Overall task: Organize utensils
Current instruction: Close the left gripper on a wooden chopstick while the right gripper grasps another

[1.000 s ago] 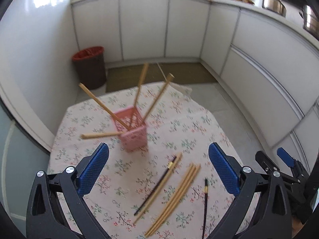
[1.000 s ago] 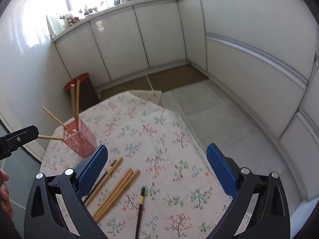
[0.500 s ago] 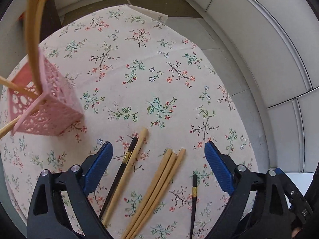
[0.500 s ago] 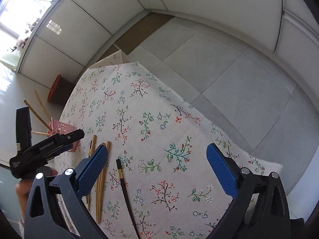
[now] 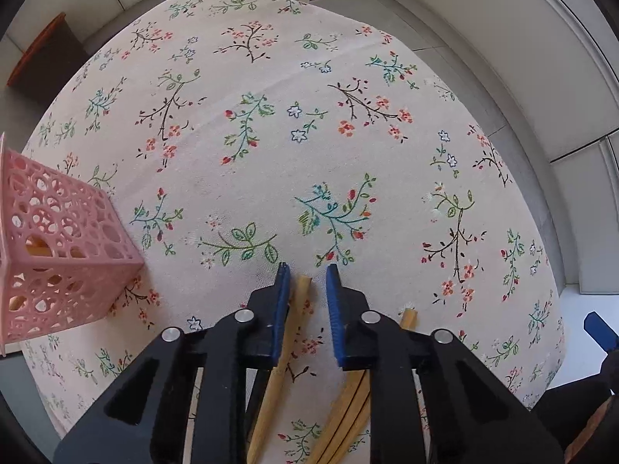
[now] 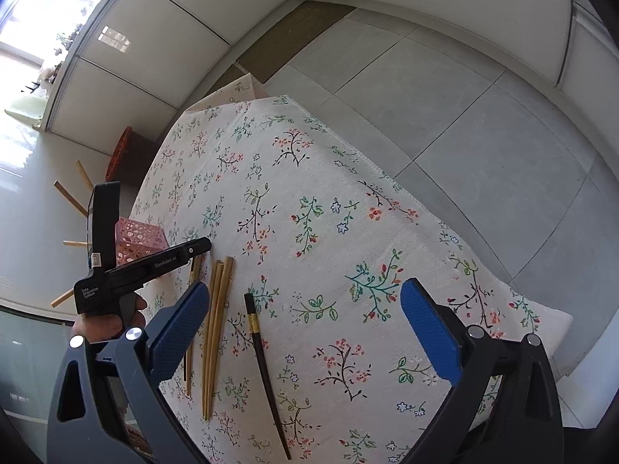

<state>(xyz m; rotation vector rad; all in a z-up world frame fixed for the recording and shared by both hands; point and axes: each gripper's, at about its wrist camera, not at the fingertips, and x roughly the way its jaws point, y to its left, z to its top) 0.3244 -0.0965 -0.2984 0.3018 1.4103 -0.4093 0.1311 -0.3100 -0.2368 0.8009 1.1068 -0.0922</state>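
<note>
Left wrist view: the left gripper [image 5: 307, 270] points down at the floral tablecloth [image 5: 271, 123]. Its jaws have just been closing around 1 wooden chopstick [image 5: 288, 332]; the left pad touches it, a gap remains on the right. The pink basket [image 5: 58, 255] stands well left.

Right wrist view: the right gripper [image 6: 305, 324] hangs released, jaws wide, above 1 dark chopstick [image 6: 265, 363] lying beside 3 wooden chopsticks [image 6: 216, 321].

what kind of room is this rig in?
Most likely a home kitchen or dining corner: a floral tablecloth with loose chopsticks and a pink utensil holder, white cabinet fronts along the walls, grey tiled floor.
</note>
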